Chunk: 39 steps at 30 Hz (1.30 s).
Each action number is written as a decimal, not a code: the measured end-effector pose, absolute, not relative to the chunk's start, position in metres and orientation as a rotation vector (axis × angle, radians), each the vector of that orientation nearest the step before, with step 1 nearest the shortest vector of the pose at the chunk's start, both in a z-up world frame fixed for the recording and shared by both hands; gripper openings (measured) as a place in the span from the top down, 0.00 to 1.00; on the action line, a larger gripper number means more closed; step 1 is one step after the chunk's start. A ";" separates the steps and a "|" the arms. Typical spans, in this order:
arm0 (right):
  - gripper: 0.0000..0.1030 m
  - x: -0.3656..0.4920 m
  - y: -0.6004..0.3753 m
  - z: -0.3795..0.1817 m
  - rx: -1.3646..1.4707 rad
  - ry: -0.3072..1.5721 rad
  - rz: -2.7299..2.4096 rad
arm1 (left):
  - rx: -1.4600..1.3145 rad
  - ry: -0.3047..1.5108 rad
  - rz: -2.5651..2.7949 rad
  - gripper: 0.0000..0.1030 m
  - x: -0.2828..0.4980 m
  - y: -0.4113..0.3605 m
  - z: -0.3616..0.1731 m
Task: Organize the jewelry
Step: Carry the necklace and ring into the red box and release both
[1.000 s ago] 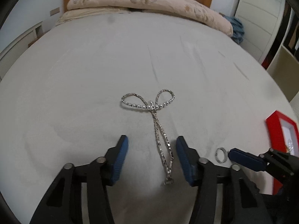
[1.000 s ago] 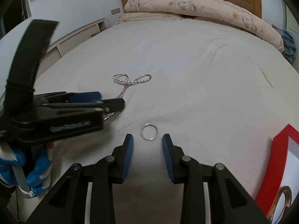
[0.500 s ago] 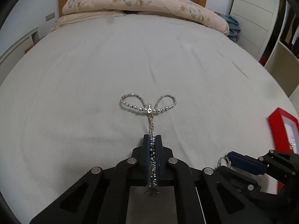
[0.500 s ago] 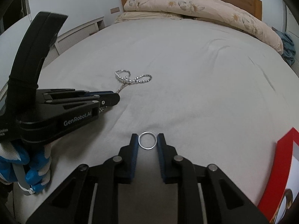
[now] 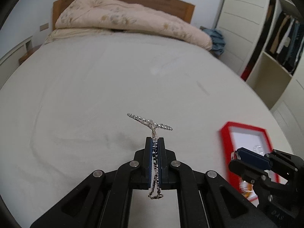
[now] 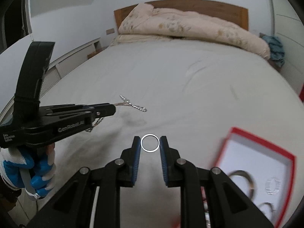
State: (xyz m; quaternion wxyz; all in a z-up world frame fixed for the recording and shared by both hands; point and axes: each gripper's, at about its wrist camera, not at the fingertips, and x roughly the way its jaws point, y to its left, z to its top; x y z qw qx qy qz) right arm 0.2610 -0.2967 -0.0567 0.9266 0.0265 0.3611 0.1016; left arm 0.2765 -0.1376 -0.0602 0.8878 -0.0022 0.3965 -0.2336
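My left gripper [image 5: 155, 139] is shut on a silver chain necklace [image 5: 152, 123] with a pearl section. It holds the necklace above the bed, the pearl end sticking out in front, the clasp end hanging behind the pads. The necklace also shows in the right wrist view [image 6: 133, 105], held by the left gripper [image 6: 112, 109]. My right gripper [image 6: 150, 142] is shut on a silver ring [image 6: 150, 134], lifted off the sheet. In the left wrist view the right gripper [image 5: 235, 154] is at the right, over the red jewelry box [image 5: 224, 144].
The red box with a white lining [image 6: 247, 152] lies on the bed at the right and holds a bangle [image 6: 242, 178] and small rings. A folded quilt [image 5: 133, 22] lies at the headboard. A wardrobe [image 5: 247, 19] stands right of the bed.
Both grippers closed, the left on the necklace, the right on the ring. Both have since lifted their pieces off the sheet and moved right toward the red box.
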 end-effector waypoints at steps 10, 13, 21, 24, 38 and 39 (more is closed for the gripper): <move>0.82 0.217 -0.387 -0.030 0.046 0.726 0.022 | -0.019 0.772 -0.653 0.96 0.242 -0.220 -0.024; 0.82 0.212 -0.410 -0.040 0.051 0.744 -0.020 | -0.015 0.792 -0.695 0.96 0.239 -0.246 -0.032; 0.82 0.219 -0.458 -0.087 0.089 0.822 -0.097 | 0.004 0.892 -0.726 0.96 0.246 -0.301 -0.079; 0.82 0.221 -0.470 -0.104 0.107 0.854 -0.107 | 0.019 0.927 -0.724 0.96 0.246 -0.310 -0.097; 0.81 0.210 -0.482 -0.127 0.130 0.902 -0.135 | 0.056 0.975 -0.656 0.88 0.247 -0.312 -0.124; 0.81 0.209 -0.483 -0.127 0.132 0.905 -0.140 | 0.057 0.974 -0.659 0.86 0.245 -0.313 -0.123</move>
